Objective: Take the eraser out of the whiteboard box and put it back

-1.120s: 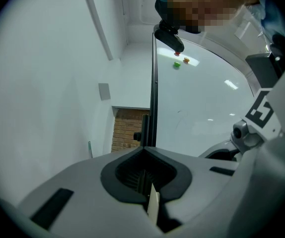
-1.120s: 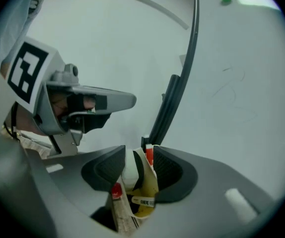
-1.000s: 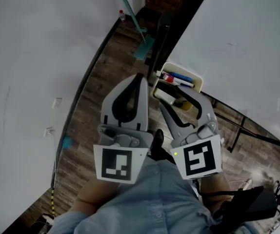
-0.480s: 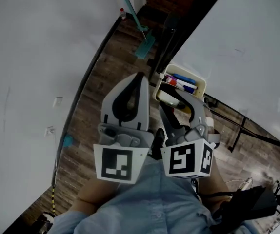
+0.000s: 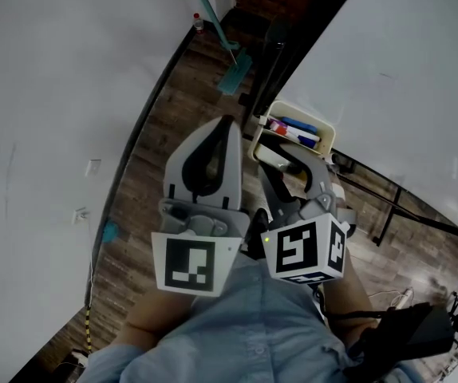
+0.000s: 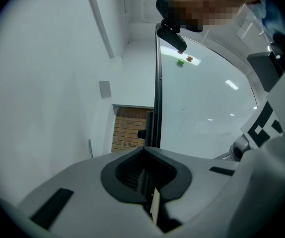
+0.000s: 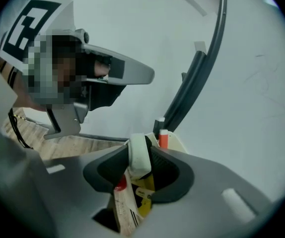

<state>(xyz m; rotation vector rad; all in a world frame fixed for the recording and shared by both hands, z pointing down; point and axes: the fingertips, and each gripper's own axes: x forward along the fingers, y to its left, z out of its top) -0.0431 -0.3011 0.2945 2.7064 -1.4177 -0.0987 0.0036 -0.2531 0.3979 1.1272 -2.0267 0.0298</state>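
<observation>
1. The jaws of the right gripper (image 7: 141, 151) have just been closing, and their dark pads now sit against both sides of the white eraser (image 7: 139, 158).
2. The eraser stands on end between the pads. Its long side seems to run along the jaws, and its far end reaches their tips, pointing into the box.
3. Just past the tips are the cream rim of the box (image 7: 176, 143) and a red marker cap (image 7: 163, 139).
4. In the head view the right gripper (image 5: 289, 162) slants down and forward, with its tips inside the box (image 5: 325, 138), next to the blue and red markers (image 5: 293, 129). The box hangs at the lower edge of the whiteboard (image 5: 404, 70).
5. The left gripper (image 5: 227, 126) is held level beside it, above the wood floor (image 5: 173, 126). Its jaws are closed together with nothing in them (image 6: 145, 152).
</observation>
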